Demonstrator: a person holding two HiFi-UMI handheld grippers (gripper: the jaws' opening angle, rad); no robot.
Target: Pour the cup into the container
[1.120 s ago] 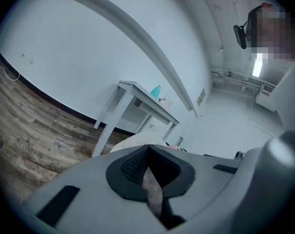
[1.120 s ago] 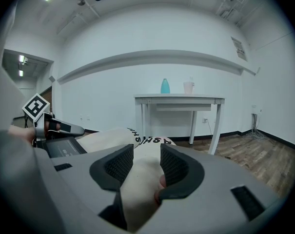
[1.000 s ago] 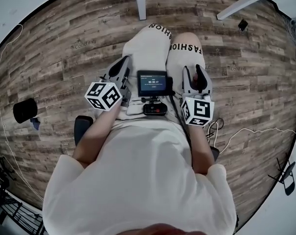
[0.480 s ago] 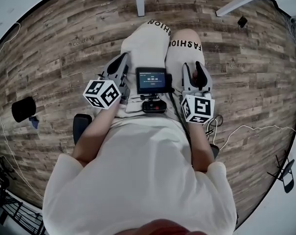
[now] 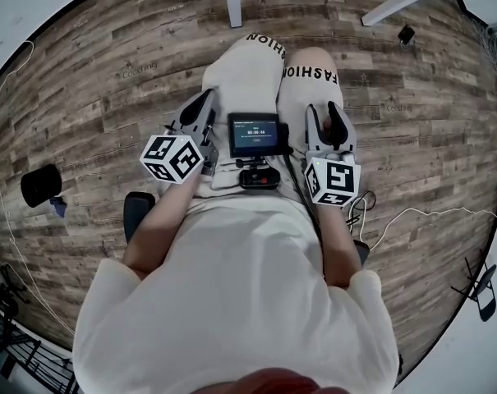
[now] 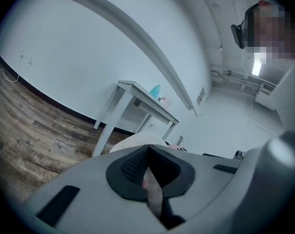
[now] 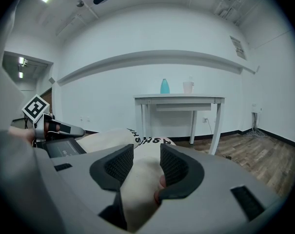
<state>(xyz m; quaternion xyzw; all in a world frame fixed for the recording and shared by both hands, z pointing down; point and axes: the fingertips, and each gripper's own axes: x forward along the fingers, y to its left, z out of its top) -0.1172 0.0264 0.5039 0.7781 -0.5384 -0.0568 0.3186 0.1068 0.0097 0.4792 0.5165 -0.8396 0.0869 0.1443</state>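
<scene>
The left tool [image 6: 147,152] is pressed together, empty; the right tool [image 7: 147,162] is spread over a thigh [image 7: 137,189]. The teal cup [image 7: 165,86] and clear container [image 7: 188,87] are set on the far desk [image 7: 179,98]; either could be toppled by a hurried reach.

Cup [image 7: 188,87] right of bottle [image 7: 165,86], on table [image 7: 179,100]

Cup [image 7: 188,87] contents too small to tell — screen [image 5: 254,135] text unreadable.

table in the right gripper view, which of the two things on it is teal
The left vessel, narrow-topped and teal; the cup right of it is pale pinkish.
</scene>
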